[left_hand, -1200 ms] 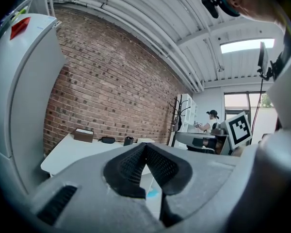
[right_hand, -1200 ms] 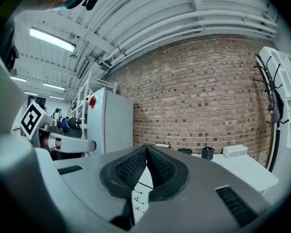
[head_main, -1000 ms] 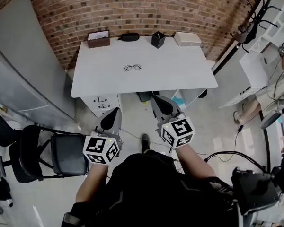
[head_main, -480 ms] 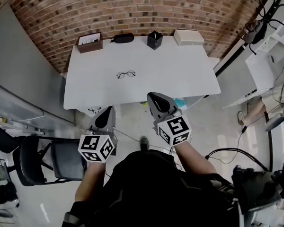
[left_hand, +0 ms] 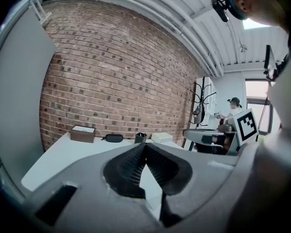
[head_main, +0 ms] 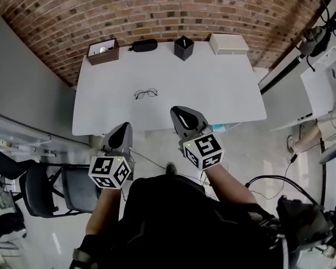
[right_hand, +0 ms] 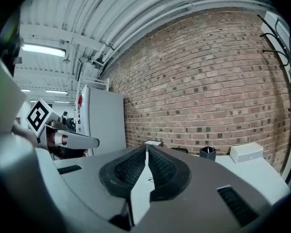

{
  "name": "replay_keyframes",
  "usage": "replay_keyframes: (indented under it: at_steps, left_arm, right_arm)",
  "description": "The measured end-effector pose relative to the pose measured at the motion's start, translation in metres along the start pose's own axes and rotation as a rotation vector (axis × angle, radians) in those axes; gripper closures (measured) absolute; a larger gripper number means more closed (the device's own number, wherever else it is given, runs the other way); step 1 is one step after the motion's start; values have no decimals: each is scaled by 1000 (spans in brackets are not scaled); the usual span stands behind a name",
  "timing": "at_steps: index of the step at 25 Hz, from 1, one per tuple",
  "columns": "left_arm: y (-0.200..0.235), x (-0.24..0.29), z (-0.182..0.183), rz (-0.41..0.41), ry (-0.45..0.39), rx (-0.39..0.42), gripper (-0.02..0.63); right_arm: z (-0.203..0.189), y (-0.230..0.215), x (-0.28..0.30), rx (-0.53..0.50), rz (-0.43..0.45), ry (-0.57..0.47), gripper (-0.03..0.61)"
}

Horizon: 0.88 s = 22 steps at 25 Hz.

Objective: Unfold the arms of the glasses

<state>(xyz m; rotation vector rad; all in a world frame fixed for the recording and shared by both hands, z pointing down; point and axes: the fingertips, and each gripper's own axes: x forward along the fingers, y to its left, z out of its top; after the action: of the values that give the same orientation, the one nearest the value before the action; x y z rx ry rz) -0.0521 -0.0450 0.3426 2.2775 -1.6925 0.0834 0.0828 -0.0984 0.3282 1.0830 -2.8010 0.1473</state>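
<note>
A pair of thin wire-framed glasses point(head_main: 146, 93) lies folded on the white table point(head_main: 213, 83), left of its middle. My left gripper point(head_main: 125, 129) hangs shut at the table's near edge, below the glasses and apart from them, with nothing between its pads. My right gripper point(head_main: 179, 114) is shut too and empty, its tips just over the near edge, to the right of the glasses. In the right gripper view the glasses point(right_hand: 149, 179) show as a tiny shape past the closed tips point(right_hand: 146, 148). The left gripper view shows its closed tips point(left_hand: 144, 145) and the table beyond.
Along the table's far edge by the brick wall stand a brown open box point(head_main: 102, 50), a black glasses case point(head_main: 144, 45), a black pen holder point(head_main: 183, 47) and a white box point(head_main: 228, 43). A black chair point(head_main: 56, 186) stands on the floor at my left.
Both grippers have moved forward toward the table, from over the floor to its near edge. The table and glasses now sit nearer in view. Both stay shut.
</note>
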Motion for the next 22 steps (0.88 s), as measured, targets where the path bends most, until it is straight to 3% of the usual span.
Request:
replay_keyframes:
  at_steps: [8,14,22]
  left_arm:
    - [38,36,-10,17,43,-3,607]
    - [66,69,-19,-27,80,-10,607]
    - [107,113,-44,-61,163,-42,607]
  right_arm:
    - [-20,-17,48,-14,-2,62,568]
    - [-32,-30,86,-36,-49,112,568]
    - [-66,-40,142,-30,-45,209,566]
